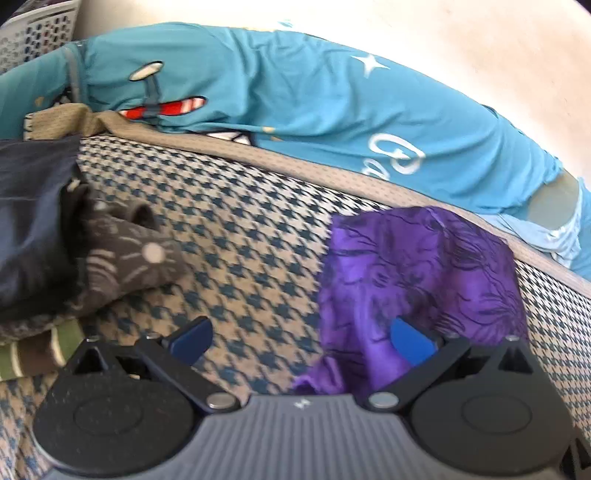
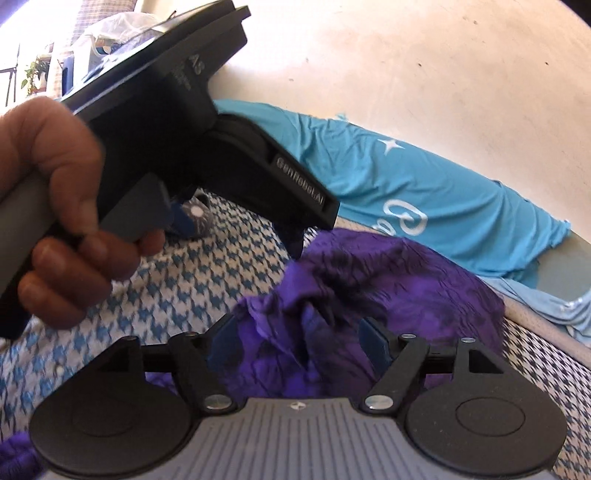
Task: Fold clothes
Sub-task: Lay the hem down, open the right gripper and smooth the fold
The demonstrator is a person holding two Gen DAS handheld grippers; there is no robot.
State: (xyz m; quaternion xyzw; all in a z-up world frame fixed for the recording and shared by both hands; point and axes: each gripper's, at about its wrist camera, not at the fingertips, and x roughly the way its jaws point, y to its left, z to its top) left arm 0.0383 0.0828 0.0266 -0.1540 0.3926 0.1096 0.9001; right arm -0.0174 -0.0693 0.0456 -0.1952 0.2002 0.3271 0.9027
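A crumpled purple garment with dark print (image 1: 417, 269) lies on the houndstooth bed cover (image 1: 240, 240). My left gripper (image 1: 301, 339) is open and wide; its right finger sits against the purple cloth's edge and its left finger is over bare cover. In the right wrist view the purple garment (image 2: 369, 280) bunches up between the fingers of my right gripper (image 2: 299, 341), which is open, its pads standing clear of the cloth on both sides. A hand (image 2: 62, 221) holds the left tool's black housing (image 2: 177, 110) just beyond, at upper left.
A teal printed shirt (image 1: 295, 96) stretches along the far side of the bed against a pale wall (image 1: 461, 37). A brown cat-face sock (image 1: 129, 251) and navy cloth (image 1: 33, 206) lie at the left. A white perforated basket (image 1: 37, 29) stands in the far left corner.
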